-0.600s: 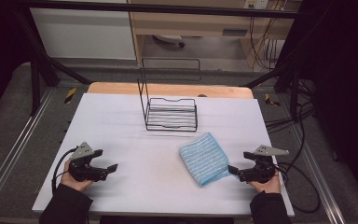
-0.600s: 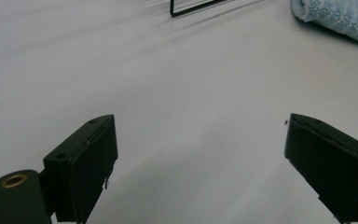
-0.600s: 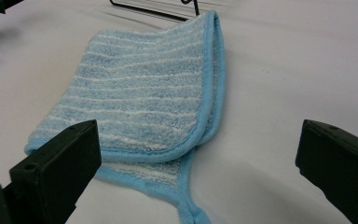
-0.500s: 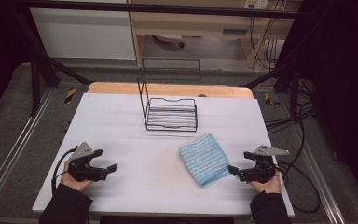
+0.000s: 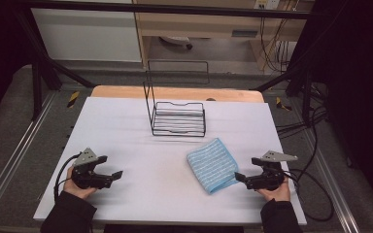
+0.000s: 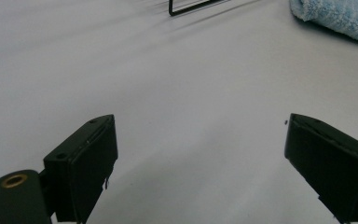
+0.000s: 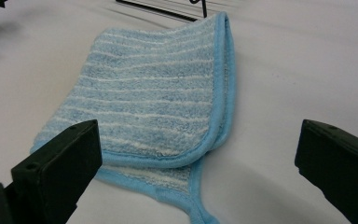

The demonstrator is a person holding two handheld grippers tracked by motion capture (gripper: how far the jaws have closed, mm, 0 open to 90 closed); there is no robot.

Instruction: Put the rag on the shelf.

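Nothing is done yet: the folded blue striped terry towel point(image 5: 212, 165) lies untouched on the white table point(image 5: 126, 126), while the left gripper point(image 5: 108, 175) and right gripper point(image 5: 245, 178) rest with fingers point(image 7: 58, 172) wide open, empty.

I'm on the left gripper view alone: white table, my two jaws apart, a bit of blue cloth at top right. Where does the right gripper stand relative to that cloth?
Observer: The right gripper sits just off the near right corner of the folded blue towel, jaws open and apart from it.
Operator: How is the towel folded?
Observer: Doubled over; the right gripper view shows the fold running along its right side, with a lower layer sticking out at the near edge.
Operator: That black wire at my top edge?
Observer: It is a wire rack, standing on the table beyond the towel, with nothing in it.
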